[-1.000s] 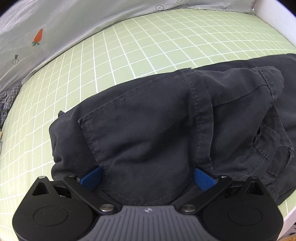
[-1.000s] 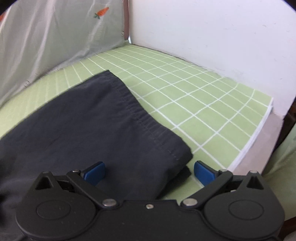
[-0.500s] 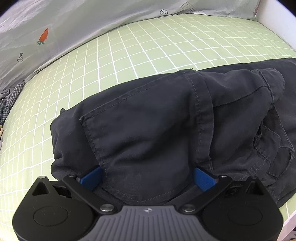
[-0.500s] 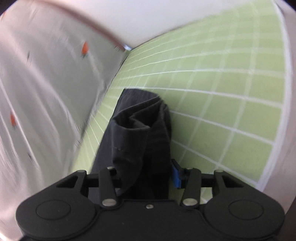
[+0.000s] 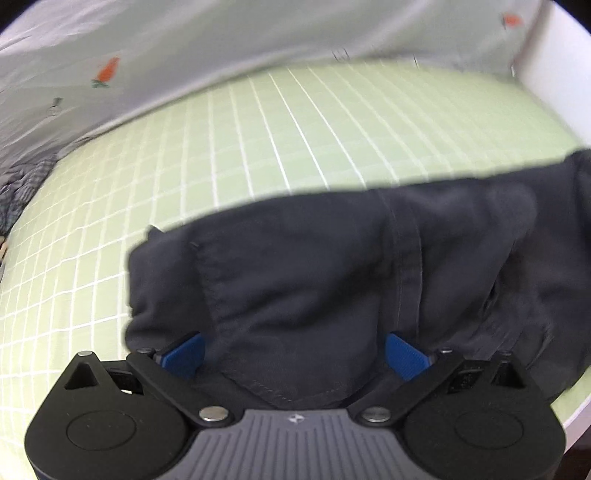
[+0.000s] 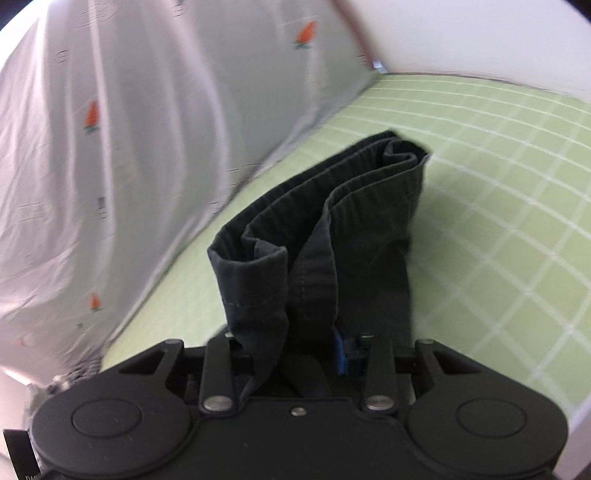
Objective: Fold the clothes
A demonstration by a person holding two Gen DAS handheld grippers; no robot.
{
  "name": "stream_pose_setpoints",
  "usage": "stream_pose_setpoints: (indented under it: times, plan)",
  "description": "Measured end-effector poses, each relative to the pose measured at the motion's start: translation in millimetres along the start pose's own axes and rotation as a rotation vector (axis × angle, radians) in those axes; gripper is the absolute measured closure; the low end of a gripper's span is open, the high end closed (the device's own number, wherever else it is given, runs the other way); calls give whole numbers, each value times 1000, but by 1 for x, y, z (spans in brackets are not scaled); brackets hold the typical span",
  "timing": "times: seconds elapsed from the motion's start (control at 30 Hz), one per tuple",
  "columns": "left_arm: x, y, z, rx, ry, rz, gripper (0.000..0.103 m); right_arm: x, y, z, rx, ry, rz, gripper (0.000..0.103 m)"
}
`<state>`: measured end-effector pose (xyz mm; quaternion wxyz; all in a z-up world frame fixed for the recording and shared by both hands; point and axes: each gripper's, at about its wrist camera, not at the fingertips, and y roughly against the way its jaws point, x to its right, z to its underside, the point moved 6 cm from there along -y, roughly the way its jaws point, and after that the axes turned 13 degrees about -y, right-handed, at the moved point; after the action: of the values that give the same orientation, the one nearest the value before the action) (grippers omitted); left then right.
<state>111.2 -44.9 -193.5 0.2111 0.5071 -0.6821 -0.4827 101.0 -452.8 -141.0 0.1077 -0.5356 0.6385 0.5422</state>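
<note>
Dark navy trousers lie across a green checked bed sheet. My left gripper stands open over them, its blue pads wide apart with a pocket panel between them. In the right wrist view the gathered end of the trousers stands up in bunched folds, raised off the sheet. My right gripper is closing on that bunch and grips it. Only its right blue pad shows; cloth hides the other.
A grey curtain with carrot prints hangs along the bed's far side. A white wall closes the head end. Checked fabric lies at the far left. The bed's edge runs near my right gripper.
My right gripper went from wide open around the trouser end to gripping it, then rose and rolled with the cloth bunched up. My left gripper shifted a little; its jaws stayed apart.
</note>
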Motion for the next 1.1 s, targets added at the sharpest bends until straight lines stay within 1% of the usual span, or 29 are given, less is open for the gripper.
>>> stream_pose_setpoints:
  times: [0.17, 0.23, 0.3, 0.4, 0.47, 0.57, 0.67, 0.77, 0.8, 0.83, 0.93, 1.03, 1.1]
  plan:
    - [-26, 24, 8, 57, 50, -47, 0, -42, 1, 13, -29, -9, -99, 67]
    - [-50, 17, 2, 57, 79, -51, 0, -60, 0, 19, -45, 2, -136, 67]
    - [-58, 22, 1, 52, 117, -47, 0, -79, 0, 27, -66, 17, -172, 67]
    - [-72, 21, 13, 38, 163, -43, 0, -110, -1, 46, -110, 48, -235, 68]
    - [-75, 14, 19, 31, 177, -43, 0, -130, -5, 61, -148, 74, -277, 68]
    - [-77, 14, 31, 26, 195, -38, 0, -157, -13, 90, -216, 151, -300, 68]
    - [-80, 15, 41, 21, 211, -32, 0, -172, -27, 128, -306, 226, -286, 68]
    - [-82, 14, 48, 16, 218, -26, 0, -168, -52, 171, -407, 336, -174, 68]
    - [-83, 14, 50, 14, 219, -25, 0, -164, -58, 183, -417, 385, -126, 68]
    - [-84, 14, 51, 13, 218, -25, 0, -160, -64, 194, -426, 435, -77, 68]
    - [-87, 14, 56, 14, 229, -18, 0, -164, -65, 204, -411, 538, -47, 68]
    - [-89, 12, 57, 9, 253, 4, 0, -171, -63, 210, -398, 608, -17, 68]
    - [-89, 11, 57, 8, 253, 12, 0, -176, -64, 212, -381, 639, -19, 67]
